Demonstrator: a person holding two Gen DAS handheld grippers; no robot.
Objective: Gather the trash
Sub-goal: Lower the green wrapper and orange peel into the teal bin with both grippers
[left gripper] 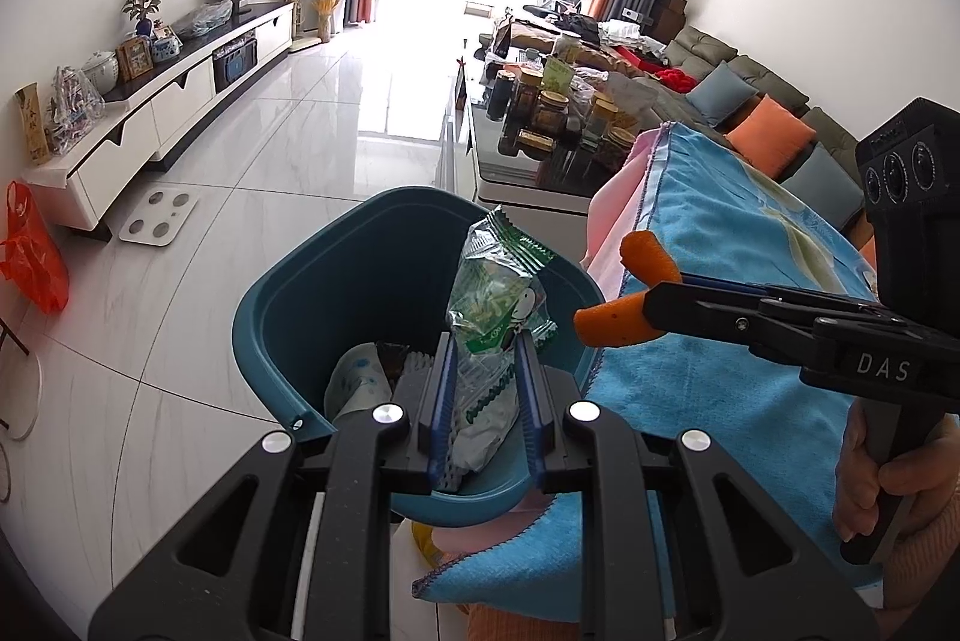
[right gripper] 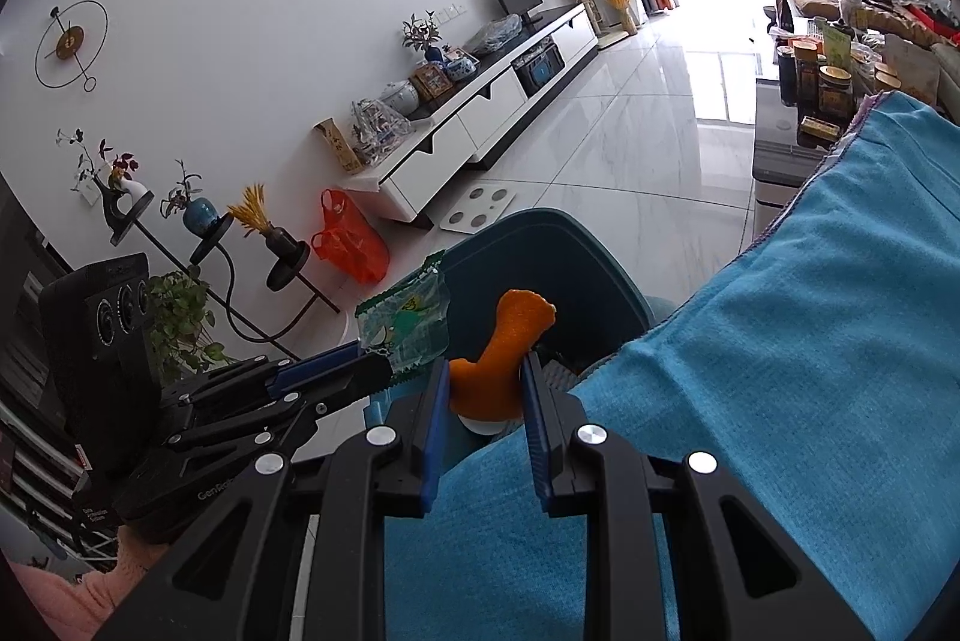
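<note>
While the left gripper (left gripper: pixel 483 401) hangs above the teal trash bin (left gripper: pixel 336 245), its blue fingers (left gripper: pixel 443 389) are clenched on a green-and-white snack wrapper (left gripper: pixel 495 299), which stands upright between them over the bin opening. Crumpled paper and other scraps (left gripper: pixel 360 377) lie inside the bin. The right gripper (right gripper: pixel 486 401) grasps a piece of orange peel (right gripper: pixel 510 341) between its fingers (right gripper: pixel 536 407); the peel projects upward past the fingertips, beside the bin rim (right gripper: pixel 540 221). In the left wrist view the peel (left gripper: pixel 624 293) sits just right of the bin, over a blue towel (left gripper: pixel 720 245) with a pink underside. The bin stands against this towel-covered surface on the white tiled floor (left gripper: pixel 252 161). A red plastic bag (right gripper: pixel 351 239) lies on the floor near the white TV cabinet (right gripper: pixel 480 113).
</note>
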